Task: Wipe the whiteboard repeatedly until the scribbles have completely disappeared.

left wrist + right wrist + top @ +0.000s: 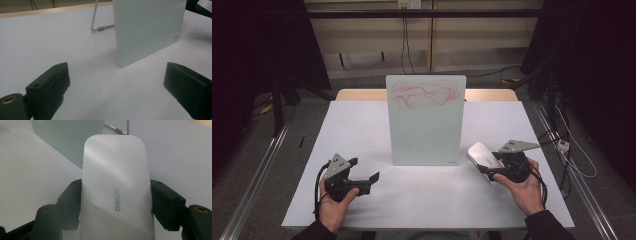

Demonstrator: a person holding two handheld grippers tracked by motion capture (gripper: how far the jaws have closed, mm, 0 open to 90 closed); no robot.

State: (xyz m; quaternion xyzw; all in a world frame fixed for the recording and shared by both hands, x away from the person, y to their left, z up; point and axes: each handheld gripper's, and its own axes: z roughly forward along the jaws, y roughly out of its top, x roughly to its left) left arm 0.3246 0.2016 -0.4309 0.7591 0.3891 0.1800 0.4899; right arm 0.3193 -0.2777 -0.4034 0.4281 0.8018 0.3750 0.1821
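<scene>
The white table (362, 125) takes up the middle of the high view, a matte sheet laid over a pale wooden top whose far edge (357, 94) peeks out behind it. Dead centre stands the whiteboard (426, 120), upright on a thin wire stand (96, 25), with loops of red scribble (426, 94) across its upper part. Over on the right, the right gripper (488, 170) has its jaws clamped on either side of a white eraser (483, 156), a rounded block with grey lettering on its top face (116, 205); it sits just beside the board's lower right corner, and I cannot tell whether it rests on the table or is held just above it. The right hand (524, 190) wraps the gripper body from below, dark sleeve at the table's near edge. On the left, the left gripper (364, 170) is low over bare table, jaws spread wide with nothing between them, and its own view looks across the white surface to the board's near edge. The left hand (334, 205) cradles it. Around the table it is dim: grey floor, metal rails (257, 180) running along both sides, black drapes (257, 40) left and right, a beige wall panel (472, 35) at the back with dark cables (405, 40) hanging down it.
</scene>
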